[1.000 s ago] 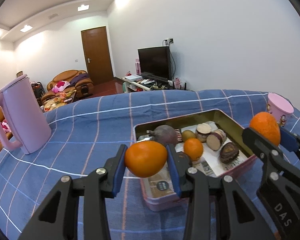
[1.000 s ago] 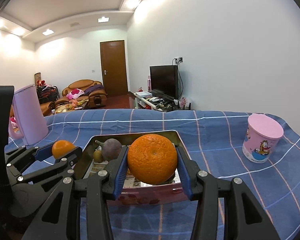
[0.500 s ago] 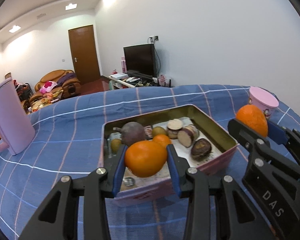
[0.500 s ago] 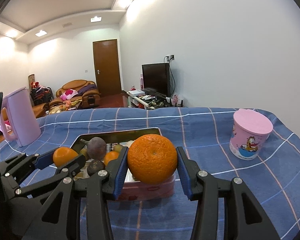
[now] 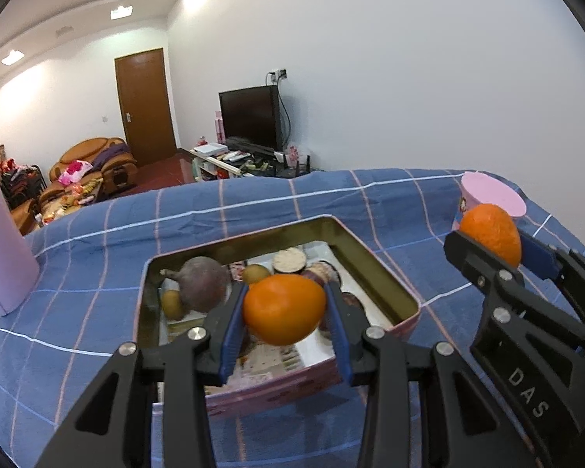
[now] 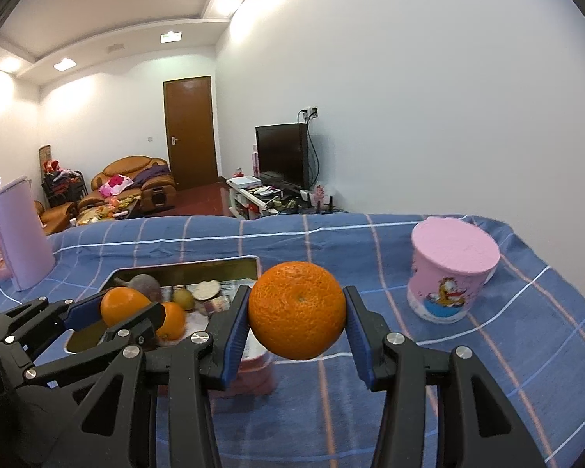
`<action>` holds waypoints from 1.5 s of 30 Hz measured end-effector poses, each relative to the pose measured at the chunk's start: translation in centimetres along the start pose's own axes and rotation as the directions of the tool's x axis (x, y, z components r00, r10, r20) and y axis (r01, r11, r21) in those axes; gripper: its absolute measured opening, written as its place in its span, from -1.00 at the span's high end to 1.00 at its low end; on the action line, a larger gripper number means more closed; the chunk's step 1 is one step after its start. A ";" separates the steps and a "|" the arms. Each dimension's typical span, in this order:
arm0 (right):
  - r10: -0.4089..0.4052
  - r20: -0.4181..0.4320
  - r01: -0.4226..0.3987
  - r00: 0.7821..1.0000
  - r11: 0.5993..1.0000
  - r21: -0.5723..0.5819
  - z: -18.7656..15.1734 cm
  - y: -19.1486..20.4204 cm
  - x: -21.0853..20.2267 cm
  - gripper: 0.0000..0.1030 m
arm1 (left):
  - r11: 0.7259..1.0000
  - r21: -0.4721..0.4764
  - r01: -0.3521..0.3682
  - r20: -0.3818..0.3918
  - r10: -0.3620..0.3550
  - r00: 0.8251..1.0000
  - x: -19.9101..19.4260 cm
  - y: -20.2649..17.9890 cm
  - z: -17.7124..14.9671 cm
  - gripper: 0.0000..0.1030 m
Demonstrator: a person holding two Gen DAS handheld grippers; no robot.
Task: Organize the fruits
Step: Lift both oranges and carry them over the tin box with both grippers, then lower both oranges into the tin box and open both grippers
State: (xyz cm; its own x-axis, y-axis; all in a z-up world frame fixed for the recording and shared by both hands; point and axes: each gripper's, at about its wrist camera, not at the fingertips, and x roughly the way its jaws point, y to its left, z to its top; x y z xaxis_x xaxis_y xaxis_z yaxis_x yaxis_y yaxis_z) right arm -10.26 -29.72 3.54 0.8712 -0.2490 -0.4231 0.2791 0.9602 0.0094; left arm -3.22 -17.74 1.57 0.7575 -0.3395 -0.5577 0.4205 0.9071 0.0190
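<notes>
My left gripper (image 5: 284,310) is shut on a smooth orange (image 5: 284,308) and hangs over the near half of the pink tin box (image 5: 374,265). In the box lie a dark purple fruit (image 5: 204,282), small green-brown fruits (image 5: 173,304) and cut brown pieces (image 5: 289,259). My right gripper (image 6: 297,312) is shut on a larger dimpled orange (image 6: 297,310), held above the blue cloth just right of the box (image 6: 249,263). The left wrist view catches the right gripper (image 5: 491,240) at the right; the right wrist view shows the left gripper (image 6: 123,308) at the left.
A pink cartoon cup (image 6: 450,269) stands on the blue checked cloth (image 6: 331,234) to the right. A tall pink jug (image 5: 2,241) stands at the far left. Beyond the table's far edge are a sofa, a door and a television.
Both grippers have moved sideways with their oranges. The box now lies straight under the left gripper, and has slid left of the right gripper. The grips are unchanged.
</notes>
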 end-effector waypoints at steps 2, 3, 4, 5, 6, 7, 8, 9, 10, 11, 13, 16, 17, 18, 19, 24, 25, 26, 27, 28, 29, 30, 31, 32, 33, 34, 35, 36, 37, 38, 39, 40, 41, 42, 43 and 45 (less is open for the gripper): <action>-0.001 0.000 0.001 1.000 1.000 0.001 0.2 -0.2 0.1 0.05 | 1.000 -0.012 0.028 -0.019 -0.028 0.999 0.3 -0.2 0.1 0.20; -0.002 0.000 0.002 1.000 1.000 0.004 0.2 -0.4 0.2 0.05 | 0.999 -0.013 0.035 -0.021 -0.035 0.999 0.4 -0.4 0.2 0.19; -0.001 0.000 0.001 1.000 1.000 0.007 0.3 -0.4 0.2 0.05 | 0.999 -0.011 0.031 -0.019 -0.031 0.999 0.5 -0.6 0.2 0.20; 0.000 0.001 0.000 1.000 1.000 0.013 0.3 -0.6 0.2 0.05 | 0.999 -0.010 0.030 -0.018 -0.030 0.999 0.5 -0.7 0.1 0.20; 0.001 0.003 -0.001 1.000 1.000 0.017 0.3 -0.7 0.1 0.05 | 0.999 -0.011 0.035 -0.020 -0.035 0.999 0.5 -0.8 0.1 0.20; 0.001 0.004 -0.001 1.000 1.000 0.019 0.4 -0.8 0.1 0.05 | 0.999 -0.014 0.041 -0.024 -0.042 0.999 0.6 -0.9 0.1 0.20; -0.002 0.006 0.002 1.000 1.000 0.021 0.4 -1.0 0.1 0.05 | 0.999 -0.013 0.044 -0.026 -0.044 0.999 0.7 -1.0 0.1 0.20; -0.003 0.006 0.003 1.000 1.000 0.023 0.3 -1.0 0.0 0.05 | 0.999 -0.011 0.044 -0.027 -0.044 0.999 0.8 -1.1 0.1 0.20; -0.003 0.004 0.003 1.000 1.000 0.024 0.5 -1.0 0.2 0.05 | 0.999 -0.009 0.043 -0.026 -0.043 0.999 0.9 -1.2 0.2 0.19; -0.005 0.001 0.005 1.000 1.000 0.024 0.5 -1.1 0.3 0.05 | 0.999 -0.007 0.043 -0.024 -0.043 0.999 1.0 -1.3 0.3 0.19; -0.010 0.000 0.010 1.000 1.000 0.021 0.7 -1.1 0.5 0.05 | 0.999 -0.009 0.037 -0.015 -0.037 0.999 1.1 -1.2 0.8 0.19; -0.015 0.002 0.015 1.000 1.000 0.020 1.2 -1.1 0.9 0.05 | 0.999 -0.034 0.012 -0.008 -0.012 1.000 1.4 -0.4 1.7 0.20; -0.016 0.004 0.016 1.000 1.000 0.019 1.4 -1.1 1.0 0.05 | 0.999 -0.046 -0.007 -0.002 0.007 1.000 1.5 0.0 2.1 0.20; -0.013 0.009 0.013 1.000 1.000 0.016 1.8 -0.9 1.2 0.05 | 0.998 -0.054 -0.035 0.008 0.036 0.999 1.5 0.4 2.4 0.20; -0.010 0.010 0.010 1.000 1.000 0.012 2.0 -0.7 1.4 0.05 | 0.997 -0.055 -0.056 0.016 0.057 0.998 1.5 0.8 2.7 0.20; 0.020 0.020 -0.020 1.000 1.000 -0.011 2.5 0.8 2.0 0.05 | 0.989 -0.072 -0.126 0.049 0.130 0.990 1.5 2.6 3.5 0.20; 0.026 0.019 -0.026 0.999 1.000 -0.011 2.5 1.0 2.1 0.05 | 0.988 -0.078 -0.132 0.048 0.136 0.990 1.6 3.0 3.5 0.20; 0.031 0.018 -0.031 0.999 0.999 -0.011 2.5 1.2 2.3 0.05 | 0.988 -0.084 -0.133 0.045 0.137 0.990 1.7 3.4 3.6 0.20; 0.037 0.016 -0.037 0.999 0.999 -0.010 2.6 1.4 2.4 0.05 | 0.987 -0.088 -0.133 0.041 0.137 0.990 1.9 3.6 3.5 0.20; 0.040 0.017 -0.040 0.999 0.999 -0.011 2.7 1.6 2.5 0.05 | 0.986 -0.089 -0.137 0.039 0.141 0.989 2.0 3.9 3.6 0.20; 0.043 0.019 -0.043 0.999 0.999 -0.011 2.8 1.7 2.6 0.05 | 0.986 -0.088 -0.141 0.039 0.145 0.989 2.0 4.1 3.6 0.20; 0.046 0.021 -0.046 0.999 0.999 -0.012 2.9 1.9 2.7 0.05 | 0.986 -0.088 -0.144 0.039 0.148 0.988 2.1 4.3 3.6 0.20; 0.049 0.022 -0.049 0.999 0.999 -0.012 3.0 2.0 2.8 0.05 | 0.985 -0.089 -0.146 0.037 0.150 0.988 2.0 4.7 3.5 0.20; 0.054 0.025 -0.054 0.998 0.998 -0.011 3.2 2.2 2.9 0.05 | 0.985 -0.089 -0.146 0.038 0.150 0.988 2.0 5.0 3.5 0.20; 0.058 0.026 -0.058 0.998 0.998 -0.011 3.2 2.3 2.9 0.05 | 0.984 -0.090 -0.151 0.041 0.155 0.987 1.8 5.4 3.4 0.20; 0.061 0.031 -0.061 0.998 0.998 -0.012 3.2 2.3 2.8 0.05 | 0.982 -0.095 -0.163 0.043 0.167 0.985 1.7 5.9 3.5 0.20; 0.061 0.033 -0.060 0.998 0.998 -0.014 3.2 2.3 2.7 0.05 | 0.980 -0.099 -0.174 0.044 0.179 0.983 1.6 6.4 3.5 0.20; 0.058 0.034 -0.057 0.998 0.998 -0.016 3.2 2.3 2.8 0.05 | 0.979 -0.102 -0.177 0.042 0.182 0.982 1.6 6.9 3.5 0.20; 0.055 0.029 -0.055 0.998 0.998 -0.015 3.2 2.3 3.0 0.05 | 0.978 -0.105 -0.178 0.038 0.183 0.982 1.7 7.3 3.5 0.20; 0.056 0.018 -0.056 0.998 0.998 -0.011 3.1 2.3 3.2 0.05 | 0.978 -0.108 -0.180 0.035 0.185 0.982 1.7 7.5 3.4 0.20; 0.060 0.009 -0.060 0.998 0.998 -0.007 3.0 2.3 3.5 0.05 | 0.977 -0.113 -0.182 0.032 0.186 0.982 1.8 7.7 3.5 0.20; 0.067 0.001 -0.067 0.998 0.998 -0.003 3.0 2.3 3.6 0.05 | 0.977 -0.119 -0.178 0.028 0.182 0.983 2.0 7.9 3.5 0.20; 0.071 -0.006 -0.071 0.997 0.997 -0.005 2.9 2.4 3.9 0.05 | 0.977 -0.122 -0.172 0.025 0.176 0.984 2.1 8.0 3.6 0.20; 0.072 -0.011 -0.072 0.997 0.997 -0.010 3.0 2.6 4.1 0.05 | 0.978 -0.126 -0.164 0.020 0.168 0.986 2.3 8.0 3.6 0.20; 0.075 -0.016 -0.075 0.997 0.997 -0.017 3.1 2.8 4.4 0.05 | 0.980 -0.127 -0.155 0.011 0.158 0.987 2.6 7.9 3.7 0.20; 0.087 -0.026 -0.087 0.996 0.996 -0.008 3.4 3.0 5.0 0.05 | 0.983 -0.121 -0.139 -0.010 0.139 0.990 3.1 7.4 3.6 0.20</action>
State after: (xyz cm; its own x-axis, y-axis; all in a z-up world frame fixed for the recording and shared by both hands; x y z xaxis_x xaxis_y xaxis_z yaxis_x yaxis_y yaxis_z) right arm -3.68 -28.56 4.50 0.8812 -0.1611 -0.4444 0.1985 0.9793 0.0387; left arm 4.00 -12.98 2.98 0.8038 -0.2075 -0.5575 0.2475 0.9689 -0.0037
